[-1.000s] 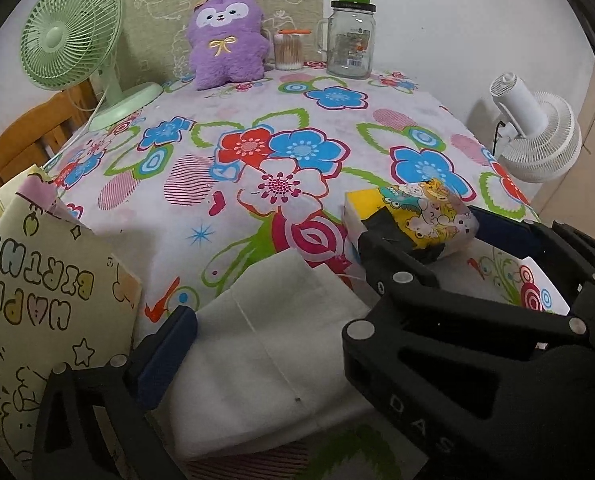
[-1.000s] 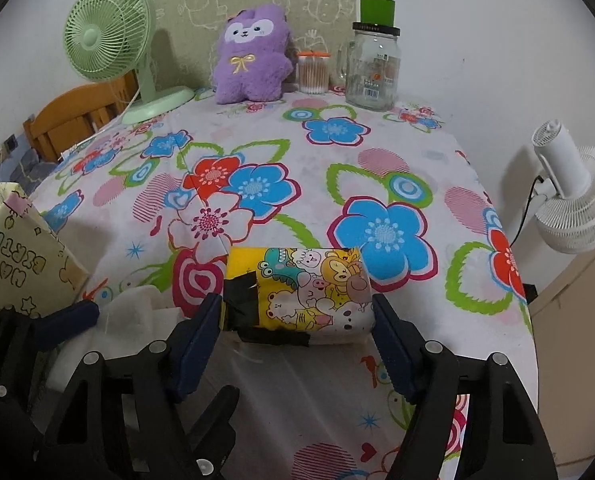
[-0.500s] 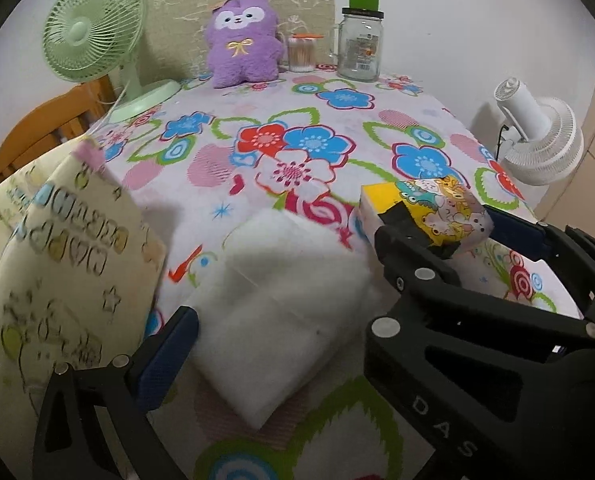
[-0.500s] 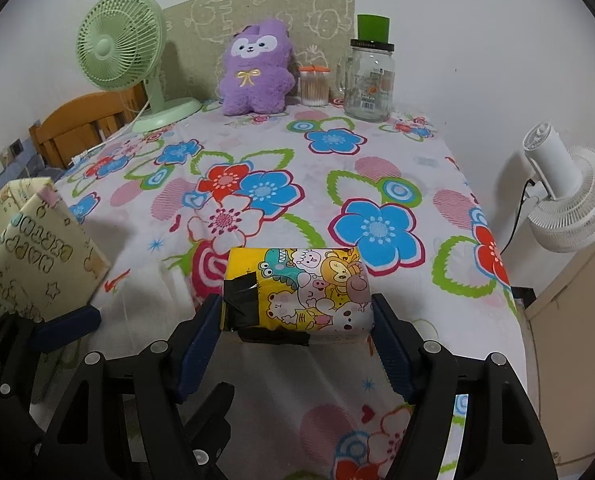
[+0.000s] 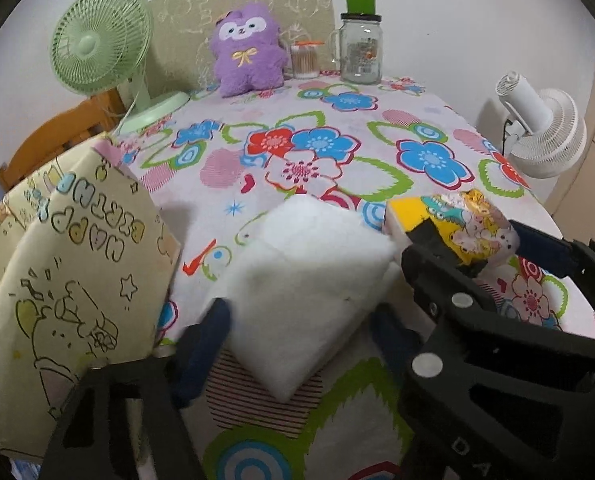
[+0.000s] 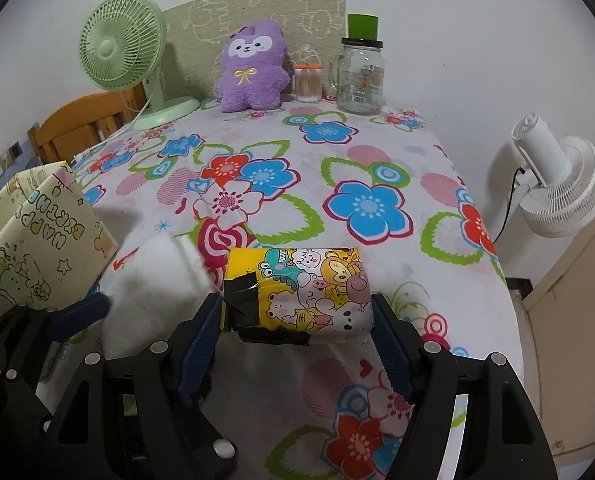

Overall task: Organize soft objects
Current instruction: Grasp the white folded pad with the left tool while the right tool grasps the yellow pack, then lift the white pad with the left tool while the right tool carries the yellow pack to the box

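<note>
My left gripper (image 5: 297, 332) is shut on a white soft pad (image 5: 301, 284) and holds it tilted above the floral tablecloth (image 5: 337, 144); the pad also shows in the right wrist view (image 6: 153, 280). My right gripper (image 6: 297, 328) is shut on a yellow cartoon-print tissue pack (image 6: 301, 284) with black tape, held above the table; the pack shows in the left wrist view (image 5: 453, 220). A purple plush toy (image 5: 247, 52) sits at the table's far edge.
A yellow "Happy Birthday" gift bag (image 5: 69, 264) stands open at the left. A green fan (image 5: 101, 52), a glass jar (image 5: 359, 52) and a toothpick holder (image 5: 305, 60) stand at the back. A white fan (image 5: 545, 128) is off the table's right side.
Both grippers have lifted and drawn back with their loads. The white pad has left the table and is now tilted in the left gripper. The gift bag looms larger at left.
</note>
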Tool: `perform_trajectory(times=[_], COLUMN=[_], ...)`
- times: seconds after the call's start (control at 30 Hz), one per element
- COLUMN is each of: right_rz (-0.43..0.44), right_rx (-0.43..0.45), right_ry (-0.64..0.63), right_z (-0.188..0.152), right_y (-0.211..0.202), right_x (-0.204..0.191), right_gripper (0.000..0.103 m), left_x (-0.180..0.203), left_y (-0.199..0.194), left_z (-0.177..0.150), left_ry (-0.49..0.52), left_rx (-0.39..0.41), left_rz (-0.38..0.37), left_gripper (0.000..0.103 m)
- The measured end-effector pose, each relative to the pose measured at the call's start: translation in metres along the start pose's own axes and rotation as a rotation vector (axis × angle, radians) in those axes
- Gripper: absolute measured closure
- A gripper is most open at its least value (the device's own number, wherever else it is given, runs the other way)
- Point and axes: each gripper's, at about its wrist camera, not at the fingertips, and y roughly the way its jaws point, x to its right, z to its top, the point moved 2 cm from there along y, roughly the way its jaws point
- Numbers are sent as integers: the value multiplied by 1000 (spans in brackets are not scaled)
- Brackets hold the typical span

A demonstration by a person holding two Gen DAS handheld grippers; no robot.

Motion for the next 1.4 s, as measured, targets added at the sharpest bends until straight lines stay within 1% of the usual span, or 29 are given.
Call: perform_trajectory(times=[0.03, 0.1, 0.13, 0.2, 0.23, 0.27, 0.3, 0.4, 0.5, 1.0, 1.4], right_rz=[2, 2, 2, 1, 3, 3, 1, -9, -11, -58, -68], right_rx=[-1, -3, -3, -2, -1, 1, 3, 5, 6, 48, 79], right_ry=[7, 24, 28, 35, 40, 47, 54, 61, 72, 84, 101], right_z=[-1, -2, -3, -4, -4, -4, -5, -6, -8, -18, -26], right_y=[0, -1, -2, -4, -6, -8, -10, -14, -19, -55, -85], right_x=[0, 1, 2, 1, 1, 1, 1, 0, -2, -14, -28], right_gripper=[28, 28, 28, 28, 28, 28, 28, 28, 28, 28, 28], left_x=[0, 0, 0, -1, 0, 0, 0, 1, 1, -4, -11], left_y=[0, -1, -3, -6, -7, -8, -9, -12, -17, -48, -77], left_z=[0, 1, 0, 0, 0, 0, 0, -1, -3, -18, -28], left_ry=[7, 14, 17, 17, 19, 20, 22, 27, 27, 27, 39], left_rx=[5, 12, 18, 29, 32, 34, 36, 38, 41, 69, 113], left_rz=[5, 8, 2, -14, -22, -29, -39, -53, -73, -128, -133], left_gripper=[47, 59, 62, 76, 79, 85, 89, 93, 95, 97, 97])
